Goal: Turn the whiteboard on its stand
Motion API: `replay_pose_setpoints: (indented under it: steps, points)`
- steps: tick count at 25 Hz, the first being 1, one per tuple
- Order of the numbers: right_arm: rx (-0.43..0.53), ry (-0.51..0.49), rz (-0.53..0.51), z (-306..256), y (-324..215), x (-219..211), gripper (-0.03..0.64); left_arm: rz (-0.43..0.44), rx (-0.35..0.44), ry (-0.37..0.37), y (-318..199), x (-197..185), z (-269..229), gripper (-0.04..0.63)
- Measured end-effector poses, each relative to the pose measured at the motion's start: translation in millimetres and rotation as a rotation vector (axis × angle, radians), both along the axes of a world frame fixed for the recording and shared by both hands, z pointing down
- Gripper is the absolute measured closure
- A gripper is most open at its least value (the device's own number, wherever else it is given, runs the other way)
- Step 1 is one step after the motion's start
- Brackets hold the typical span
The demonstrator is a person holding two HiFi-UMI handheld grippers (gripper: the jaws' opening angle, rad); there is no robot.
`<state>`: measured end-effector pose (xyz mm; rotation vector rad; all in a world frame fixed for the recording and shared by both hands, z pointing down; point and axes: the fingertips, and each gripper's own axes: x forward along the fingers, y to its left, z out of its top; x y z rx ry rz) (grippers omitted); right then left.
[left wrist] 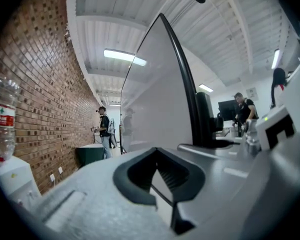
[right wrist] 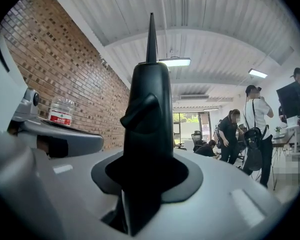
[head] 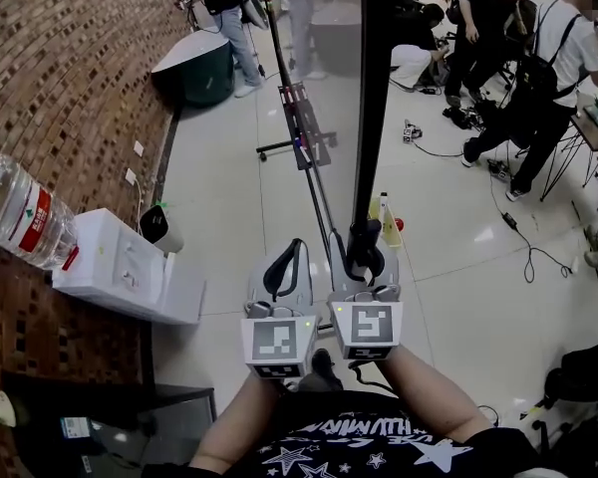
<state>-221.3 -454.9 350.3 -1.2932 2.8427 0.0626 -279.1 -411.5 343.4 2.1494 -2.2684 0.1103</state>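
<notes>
The whiteboard (head: 372, 118) stands edge-on in the head view, its black frame running straight up the middle. Its stand's (head: 301, 137) grey rails and castor feet rest on the tiled floor behind. My right gripper (head: 364, 257) is shut on the frame's lower end; in the right gripper view the black frame (right wrist: 150, 114) fills the space between the jaws. My left gripper (head: 284, 267) hangs just left of it, shut on nothing. In the left gripper view the pale board face (left wrist: 160, 94) rises to the right of the left gripper (left wrist: 157, 176), apart from it.
A brick wall (head: 70, 78) runs along the left. A white water dispenser (head: 130, 267) with a bottle (head: 20, 212) stands against it, and a green bin (head: 194, 68) farther back. Several people (head: 538, 78) and floor cables (head: 528, 247) are at the right. A yellow bottle (head: 387, 222) sits near the board's foot.
</notes>
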Motion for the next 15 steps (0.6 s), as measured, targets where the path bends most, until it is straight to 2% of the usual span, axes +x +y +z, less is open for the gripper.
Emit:
replay_pose_setpoints:
  steps: [3,10,15]
  points:
    - [-0.001,-0.006,0.004,0,11,8,0.472,-0.018,0.027,-0.025,14,5,5,0.589]
    - [0.002,-0.013,-0.003,-1,39,22,0.472,-0.084,0.009,-0.017,59,22,5,0.589]
    - [0.009,-0.022,0.006,-4,65,41,0.472,-0.074,-0.009,-0.001,87,42,11,0.589]
